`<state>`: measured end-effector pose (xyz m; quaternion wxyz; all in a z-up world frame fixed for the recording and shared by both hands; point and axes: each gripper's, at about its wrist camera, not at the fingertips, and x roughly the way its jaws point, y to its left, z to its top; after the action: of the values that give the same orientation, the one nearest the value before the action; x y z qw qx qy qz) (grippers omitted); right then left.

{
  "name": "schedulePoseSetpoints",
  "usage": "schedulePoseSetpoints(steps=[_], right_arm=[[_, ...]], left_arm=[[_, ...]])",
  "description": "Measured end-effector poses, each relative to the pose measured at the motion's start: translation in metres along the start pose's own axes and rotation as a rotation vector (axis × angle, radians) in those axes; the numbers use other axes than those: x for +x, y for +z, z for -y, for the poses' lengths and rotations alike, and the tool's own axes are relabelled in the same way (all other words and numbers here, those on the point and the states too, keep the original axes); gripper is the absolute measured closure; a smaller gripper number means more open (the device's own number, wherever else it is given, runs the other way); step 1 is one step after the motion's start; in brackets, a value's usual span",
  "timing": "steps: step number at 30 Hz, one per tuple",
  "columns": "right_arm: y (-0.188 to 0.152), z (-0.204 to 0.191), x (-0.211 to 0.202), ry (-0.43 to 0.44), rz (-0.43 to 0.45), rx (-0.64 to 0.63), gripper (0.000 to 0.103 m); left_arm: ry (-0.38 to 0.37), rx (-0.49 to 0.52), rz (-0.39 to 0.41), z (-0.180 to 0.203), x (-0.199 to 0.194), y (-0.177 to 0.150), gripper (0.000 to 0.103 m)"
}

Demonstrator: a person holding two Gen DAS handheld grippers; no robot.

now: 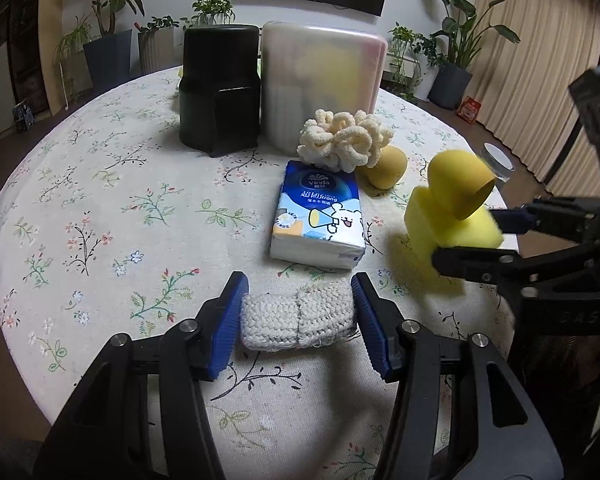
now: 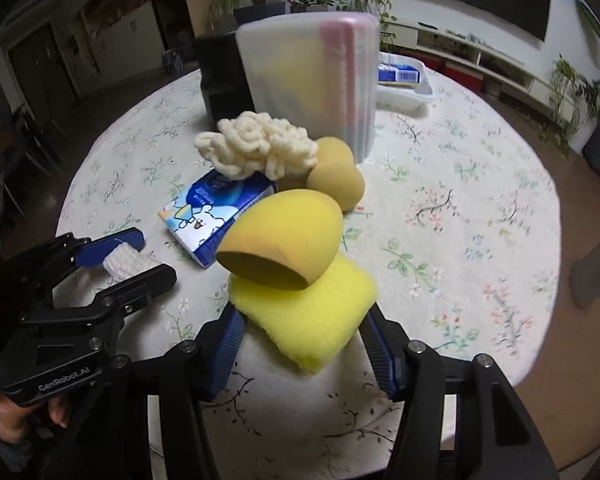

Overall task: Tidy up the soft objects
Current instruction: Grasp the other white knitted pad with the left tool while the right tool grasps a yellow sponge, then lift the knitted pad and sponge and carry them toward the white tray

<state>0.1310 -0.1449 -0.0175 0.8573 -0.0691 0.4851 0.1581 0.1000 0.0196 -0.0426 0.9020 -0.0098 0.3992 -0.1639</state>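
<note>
My left gripper [image 1: 298, 312] is shut on a white knitted pad [image 1: 296, 318], held just above the floral tablecloth; both also show in the right wrist view [image 2: 130, 262]. My right gripper [image 2: 304, 336] is shut on a yellow sponge block [image 2: 308, 312] with a yellow egg-shaped sponge [image 2: 284, 240] resting on top; they show at the right of the left wrist view [image 1: 452, 208]. A cream yarn scrunchie [image 1: 344, 140], a tan egg sponge [image 1: 386, 168] and a blue tissue pack [image 1: 318, 220] lie in the table's middle.
A frosted plastic box [image 1: 320, 80] stands upright at the back beside a black container [image 1: 220, 88]. A white tray [image 2: 404, 88] holding a blue pack sits behind it. A clear jar [image 1: 498, 160] stands near the right table edge.
</note>
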Motion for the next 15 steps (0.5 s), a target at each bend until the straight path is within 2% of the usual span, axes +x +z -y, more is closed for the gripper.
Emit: schedulePoseSetpoints(steps=[2,7,15], right_arm=[[0.003,-0.007,-0.004,-0.009,-0.005,-0.037,0.043],[0.002,-0.016,0.011,-0.081,-0.094,-0.105,0.043],[0.001,-0.006,0.002,-0.083,-0.074,-0.076,0.043]], left_arm=[[-0.001,-0.006,-0.001,-0.002,0.000,0.000,0.052],[-0.002,-0.011,0.003,-0.003,-0.002,-0.002,0.052],[-0.006,-0.019,0.011,-0.004,-0.004,-0.002,0.052]])
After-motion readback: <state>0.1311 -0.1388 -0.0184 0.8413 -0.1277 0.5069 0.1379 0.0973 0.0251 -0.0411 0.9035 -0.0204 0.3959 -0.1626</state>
